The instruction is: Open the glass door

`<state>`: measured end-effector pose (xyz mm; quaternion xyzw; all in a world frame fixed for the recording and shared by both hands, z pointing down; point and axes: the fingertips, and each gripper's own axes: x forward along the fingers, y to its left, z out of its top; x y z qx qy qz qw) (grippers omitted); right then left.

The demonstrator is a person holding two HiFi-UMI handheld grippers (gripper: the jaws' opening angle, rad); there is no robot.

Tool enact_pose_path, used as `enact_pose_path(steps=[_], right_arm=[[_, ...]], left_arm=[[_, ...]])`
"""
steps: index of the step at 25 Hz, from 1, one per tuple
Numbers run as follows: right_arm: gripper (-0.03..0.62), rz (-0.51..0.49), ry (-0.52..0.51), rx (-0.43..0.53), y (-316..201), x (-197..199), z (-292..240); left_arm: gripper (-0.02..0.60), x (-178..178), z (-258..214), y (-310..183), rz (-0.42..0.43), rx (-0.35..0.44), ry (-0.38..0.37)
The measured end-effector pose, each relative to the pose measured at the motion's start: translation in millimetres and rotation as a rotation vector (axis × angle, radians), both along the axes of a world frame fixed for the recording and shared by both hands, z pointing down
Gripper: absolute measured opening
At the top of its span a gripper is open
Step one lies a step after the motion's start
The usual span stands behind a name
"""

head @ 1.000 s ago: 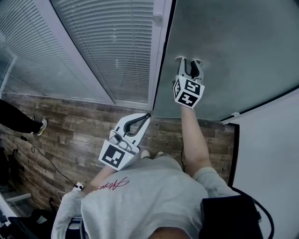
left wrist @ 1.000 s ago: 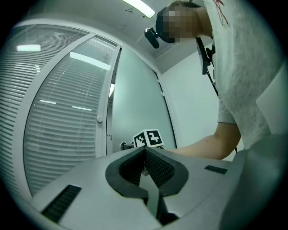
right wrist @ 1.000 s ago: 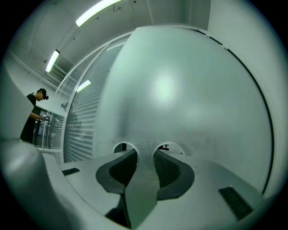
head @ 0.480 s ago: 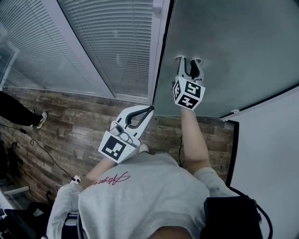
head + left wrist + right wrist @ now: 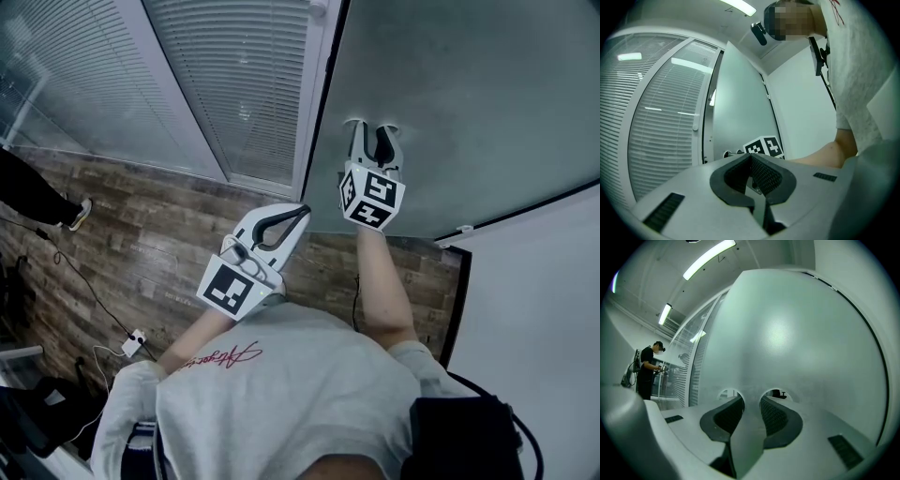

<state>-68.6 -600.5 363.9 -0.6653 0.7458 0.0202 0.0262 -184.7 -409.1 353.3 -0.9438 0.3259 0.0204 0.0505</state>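
Right tongs (image 5: 372, 127), jaws apart, press their tips on the frosted glass door (image 5: 450, 94) beside the slatted partition (image 5: 234, 84), with open wood floor (image 5: 141, 244) to the left. Left tongs (image 5: 302, 210), closed and empty, have crept nearer the door's edge than a second ago. Only the right gripper view shows a bystander (image 5: 647, 371) whole.

A dark wood-plank floor (image 5: 141, 244) meets a partition hung with pale horizontal blinds (image 5: 234, 84), with a plain white wall (image 5: 534, 309) at the right. Strip lights (image 5: 708, 258) glow on the ceiling, and a thin cable (image 5: 89, 291) trails to what may be a power block (image 5: 132, 343).
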Motion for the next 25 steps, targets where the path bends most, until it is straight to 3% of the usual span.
enact_pose_path(steps=[16,25], right_arm=[[0.13,-0.128,0.0,0.001,63,3,1],[0.13,-0.174,-0.004,0.016,105,2,-2]], left_arm=[[0.017,33,-4,54,-0.138,-0.011,0.003],[0.017,25,-14,60,-0.332,0.014,0.05]])
